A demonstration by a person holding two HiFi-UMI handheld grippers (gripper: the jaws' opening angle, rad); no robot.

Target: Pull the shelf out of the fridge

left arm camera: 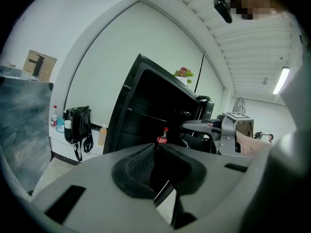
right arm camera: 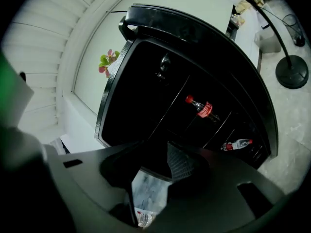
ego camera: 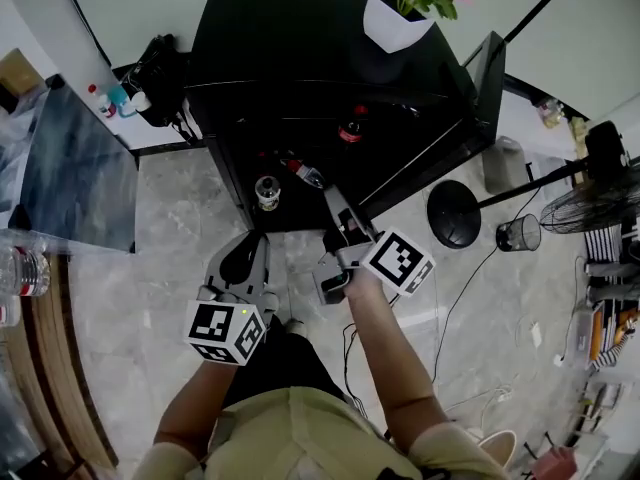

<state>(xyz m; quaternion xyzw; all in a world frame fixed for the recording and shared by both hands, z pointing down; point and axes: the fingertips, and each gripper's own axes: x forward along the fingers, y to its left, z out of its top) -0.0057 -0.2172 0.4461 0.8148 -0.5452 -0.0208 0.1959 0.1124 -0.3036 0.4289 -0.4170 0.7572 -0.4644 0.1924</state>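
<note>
A black fridge (ego camera: 300,38) stands open before the person, its door (ego camera: 487,78) swung off to the right and a pot (ego camera: 397,20) with flowers on its top. The shelf (ego camera: 300,121) sits inside the fridge, showing only as a thin pale edge across the dark interior, with a cola bottle (ego camera: 350,128) lying on it. Lower down, near the front, are a second bottle (ego camera: 307,174) and a clear jar (ego camera: 267,193). The right gripper (ego camera: 330,196) reaches into the lower part of the opening, its tip just beside the second bottle. In the right gripper view its jaws stand moderately apart with nothing between them. Past them lie the dark interior, the slanted shelf lines and both bottles. Whether the tip touches any shelf cannot be made out. The left gripper (ego camera: 250,243) hangs back over the marble floor (ego camera: 170,228), in front of the fridge and near the jar. Its jaws are drawn together at the tips and hold nothing. A table (ego camera: 75,173) stands to the left, and a lamp base (ego camera: 453,213) lies on the floor at the right.
</note>
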